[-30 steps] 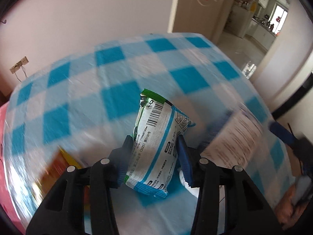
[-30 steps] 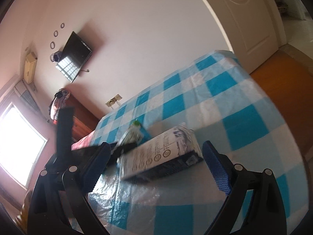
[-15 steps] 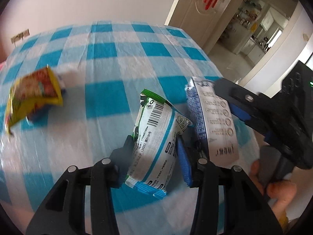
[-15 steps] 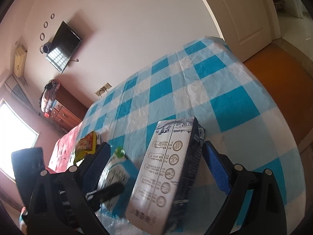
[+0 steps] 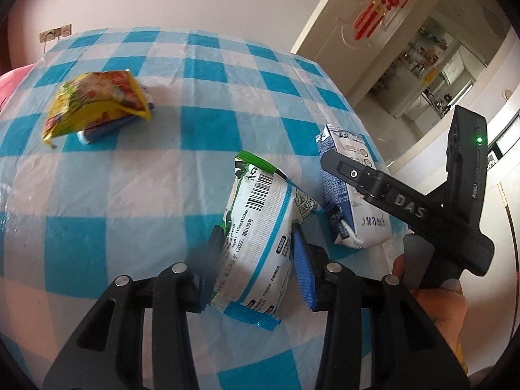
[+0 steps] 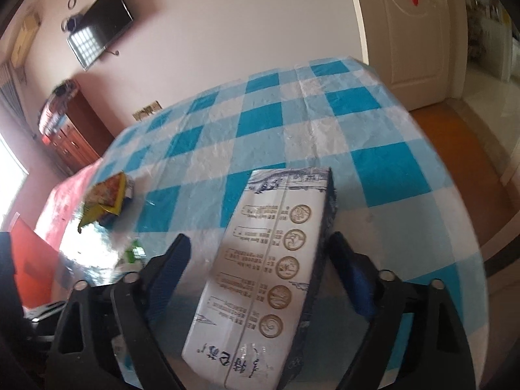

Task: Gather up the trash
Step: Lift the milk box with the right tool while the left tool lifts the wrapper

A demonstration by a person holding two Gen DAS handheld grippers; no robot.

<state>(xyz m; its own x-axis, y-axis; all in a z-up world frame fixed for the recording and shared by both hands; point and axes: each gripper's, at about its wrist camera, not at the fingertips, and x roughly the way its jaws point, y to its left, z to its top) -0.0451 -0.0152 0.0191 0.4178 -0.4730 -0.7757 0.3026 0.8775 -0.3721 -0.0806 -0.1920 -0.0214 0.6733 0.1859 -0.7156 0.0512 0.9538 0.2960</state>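
Since a second ago the milk carton (image 6: 276, 266) has swung from lying crosswise to standing lengthwise between the right tool's (image 6: 260, 260) blue pads, and the yellow-and-red snack packet (image 5: 97, 100) has come into sight in the left wrist view. That tool's jaws have just been closing around the carton; its right pad sits against the carton's dark-blue edge, while a gap shows between the left pad and the white face, so it is spread about the carton rather than pinching it. The carton's white side carries a column of round gold-ringed seals beside small framed text and, near the bottom, handwritten-style Chinese characters; none of the fine print can be read.

The left tool (image 5: 256, 256) is pinching an upright white, green and blue wrapper (image 5: 256, 237), its jaws having just tightened on it. The wrapper's back shows a barcode and the line "115mm×160mm (2022)" among Chinese text.

In the left wrist view the carton (image 5: 351, 195) stands just right of the wrapper, with the right tool's black arm crossing it; the letters "DAS" are moulded on that arm, and a green light glows on its upright body. A hand (image 5: 435, 305) grips its handle.

The snack packet lies on something blue, well apart at the far left of the blue-and-white checked tabletop (image 5: 201, 130).
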